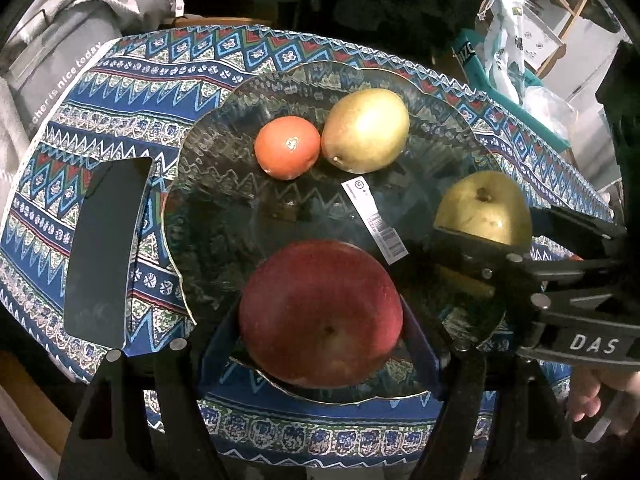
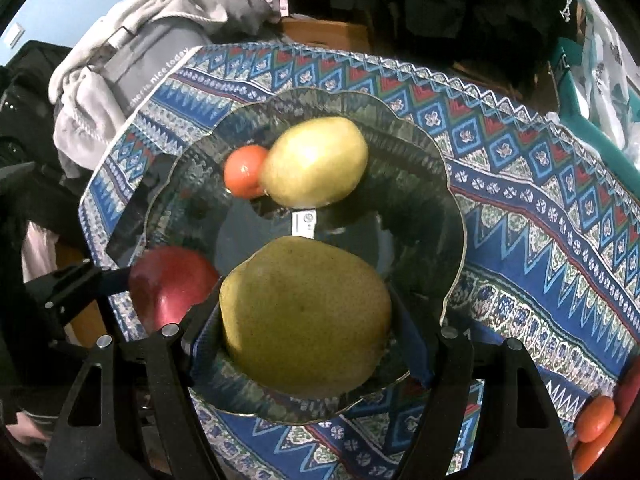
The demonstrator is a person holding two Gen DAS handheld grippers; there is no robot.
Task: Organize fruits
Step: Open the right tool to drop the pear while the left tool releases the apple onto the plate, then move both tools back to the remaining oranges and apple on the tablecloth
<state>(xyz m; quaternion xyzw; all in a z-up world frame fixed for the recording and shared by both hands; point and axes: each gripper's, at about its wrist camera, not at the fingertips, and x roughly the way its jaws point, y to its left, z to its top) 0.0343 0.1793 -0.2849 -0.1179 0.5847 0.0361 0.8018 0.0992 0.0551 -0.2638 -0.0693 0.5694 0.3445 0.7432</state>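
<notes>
Two fruits are clamped: left gripper (image 1: pixel 320 320) jaws on red apple (image 1: pixel 320 312), right gripper (image 2: pixel 308 320) jaws on pear (image 2: pixel 306 316). Both sit low over glass plate (image 1: pixel 208 200) w/ tangerine (image 1: pixel 287 147) & 2nd pear (image 1: pixel 366 129) at far side; each fruit lies straight below its own jaws.

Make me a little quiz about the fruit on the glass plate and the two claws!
1. True or false: the left claw holds a red apple.
2. Which fruit is in the right claw? A) tangerine B) yellow-green pear C) banana
3. Fill in: the tangerine on the glass plate touches a ____.

Key: 1 true; 2 B, the yellow-green pear; 3 pear, the second pear.
</notes>
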